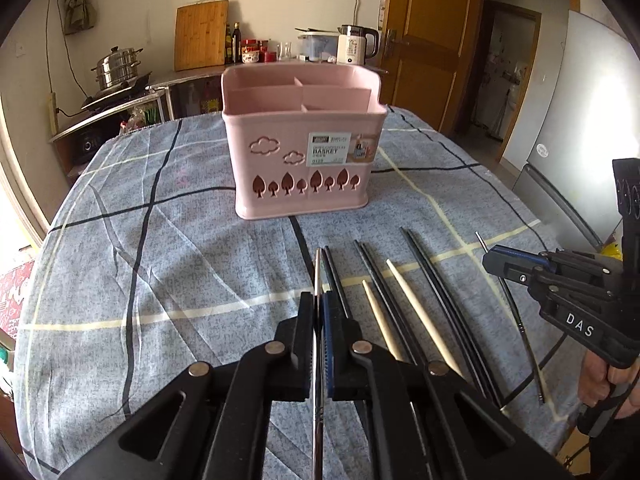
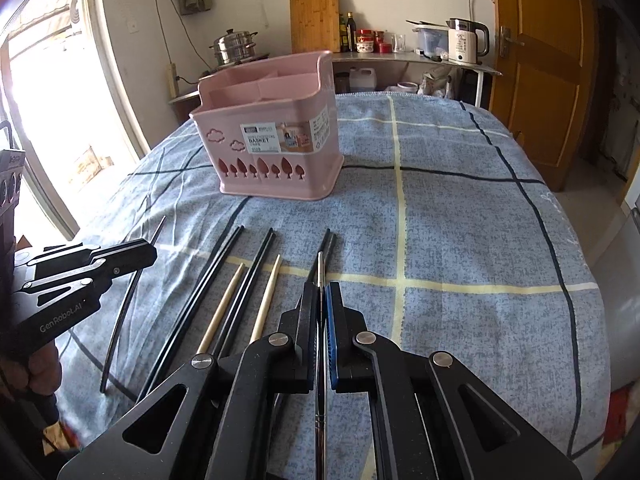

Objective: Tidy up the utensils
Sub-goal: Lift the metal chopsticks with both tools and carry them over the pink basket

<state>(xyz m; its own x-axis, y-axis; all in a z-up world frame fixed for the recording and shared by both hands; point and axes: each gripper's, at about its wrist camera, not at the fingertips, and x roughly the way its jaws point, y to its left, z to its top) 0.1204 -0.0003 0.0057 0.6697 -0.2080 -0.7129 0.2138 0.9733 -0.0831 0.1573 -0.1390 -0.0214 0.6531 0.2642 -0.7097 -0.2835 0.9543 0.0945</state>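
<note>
Both grippers' fingers clamp metal chopsticks, lower ends hidden.

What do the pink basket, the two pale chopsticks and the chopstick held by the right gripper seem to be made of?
Pink basket: looks like moulded plastic, matte, with cut-out tree and cloud shapes and thin smooth walls.
Two pale chopsticks: probably bamboo or wood, with a dull cream surface and no shine.
Chopstick in the right gripper: likely stainless steel, silver with bright reflections.
</note>
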